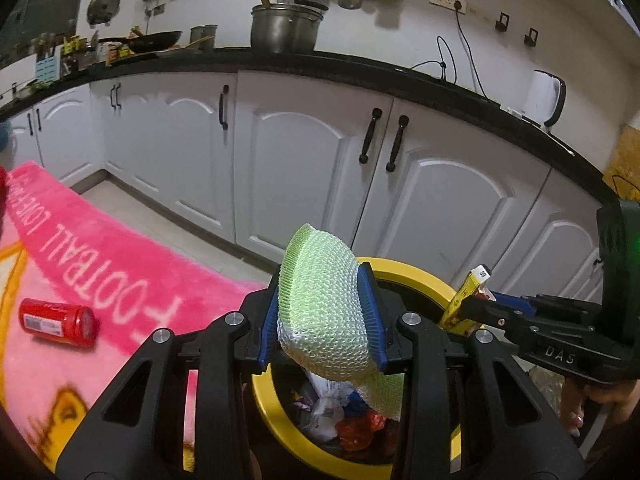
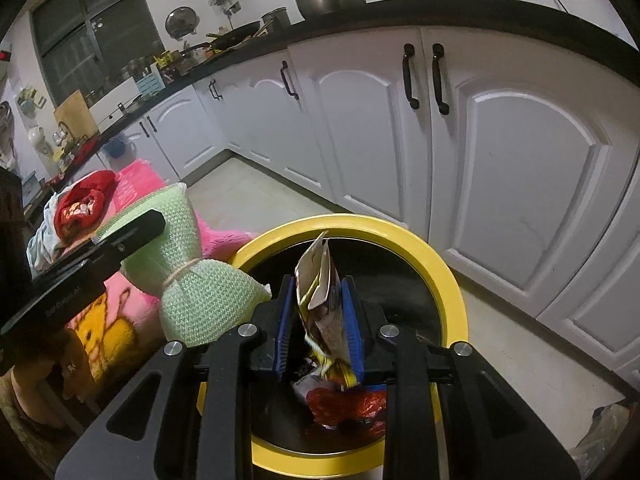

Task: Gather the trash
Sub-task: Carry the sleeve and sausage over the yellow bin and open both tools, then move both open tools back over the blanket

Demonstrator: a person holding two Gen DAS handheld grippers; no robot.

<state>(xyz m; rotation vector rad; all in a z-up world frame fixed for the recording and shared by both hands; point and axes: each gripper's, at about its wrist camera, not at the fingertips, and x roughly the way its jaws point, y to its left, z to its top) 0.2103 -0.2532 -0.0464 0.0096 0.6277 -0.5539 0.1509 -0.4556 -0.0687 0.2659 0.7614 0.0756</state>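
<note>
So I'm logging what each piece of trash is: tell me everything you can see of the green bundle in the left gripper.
The green bundle looks like pale green bubble wrap, its surface covered in small cells. A thin band cinches it at the middle, so both ends flare out. The left gripper is shut on one flared end, its blue pads pressing either side. The bundle hangs over the near rim of the yellow-rimmed bin, above the trash already inside, with the pink blanket beside it.
</note>
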